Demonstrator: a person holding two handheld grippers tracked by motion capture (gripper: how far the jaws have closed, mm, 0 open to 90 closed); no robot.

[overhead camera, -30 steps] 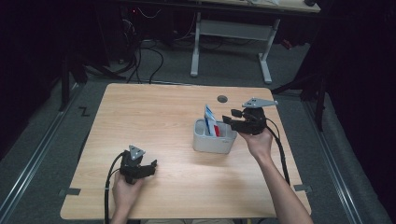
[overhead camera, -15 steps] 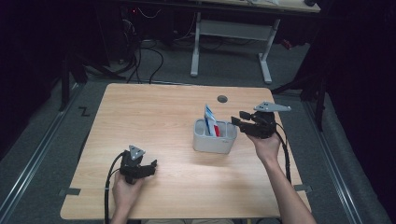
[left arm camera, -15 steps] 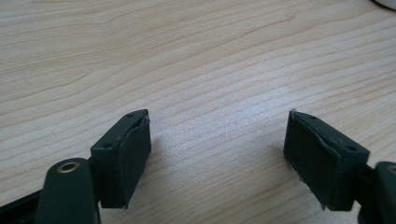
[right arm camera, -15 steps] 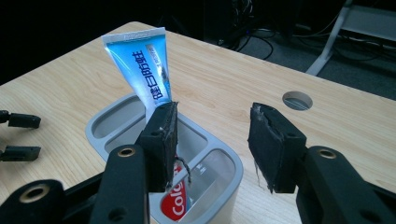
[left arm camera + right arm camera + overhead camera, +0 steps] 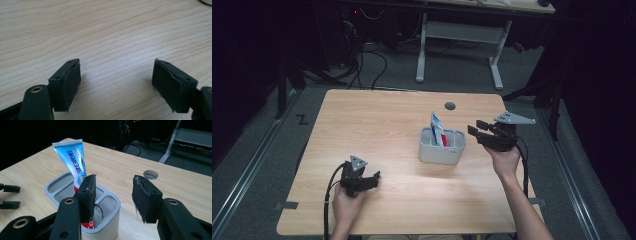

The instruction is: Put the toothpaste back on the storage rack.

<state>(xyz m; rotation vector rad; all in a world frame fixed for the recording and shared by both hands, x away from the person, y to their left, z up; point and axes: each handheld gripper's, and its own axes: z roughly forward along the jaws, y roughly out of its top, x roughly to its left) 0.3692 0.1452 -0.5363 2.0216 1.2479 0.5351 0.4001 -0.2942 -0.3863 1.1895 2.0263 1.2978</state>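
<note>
Toothpaste tube (image 5: 75,162) stands near upright in the grey holder (image 5: 442,152), crimp up. Your right gripper (image 5: 479,129), beside it, and your left gripper (image 5: 371,180) both gape, empty.

Overhead light falls brightly on the pale wooden tabletop (image 5: 382,125) while the surrounding room stays dark; shadows are soft, and both gripper views look sharp.

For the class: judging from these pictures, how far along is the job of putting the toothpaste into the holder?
Looks done: the toothpaste tube stands in a compartment of the grey holder, leaning a little. In hand: nothing. The right gripper is open beside the holder, apart from the tube, and the left gripper is open, low over the bare table. Left: apparently nothing; the other compartments look empty.
</note>
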